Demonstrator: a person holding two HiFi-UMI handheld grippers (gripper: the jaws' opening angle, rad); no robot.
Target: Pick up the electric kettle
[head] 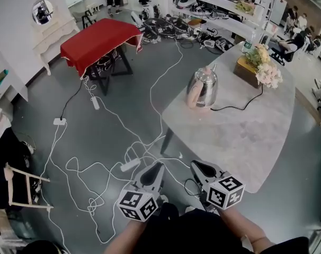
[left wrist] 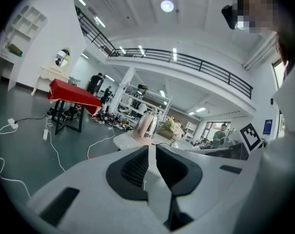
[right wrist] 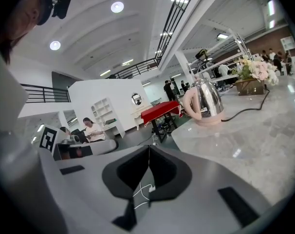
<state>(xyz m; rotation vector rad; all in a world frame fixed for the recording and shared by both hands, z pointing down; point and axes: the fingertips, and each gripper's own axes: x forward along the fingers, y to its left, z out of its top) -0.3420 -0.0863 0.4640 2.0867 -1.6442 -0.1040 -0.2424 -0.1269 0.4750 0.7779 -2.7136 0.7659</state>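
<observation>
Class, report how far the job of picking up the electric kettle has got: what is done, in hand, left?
Done: nothing; the electric kettle stands on the marble table, black cord at its base. In hand: nothing; left gripper and right gripper are shut and empty, well short of the kettle. Left: reach it, open a gripper, close on the pink handle, lift.
</observation>
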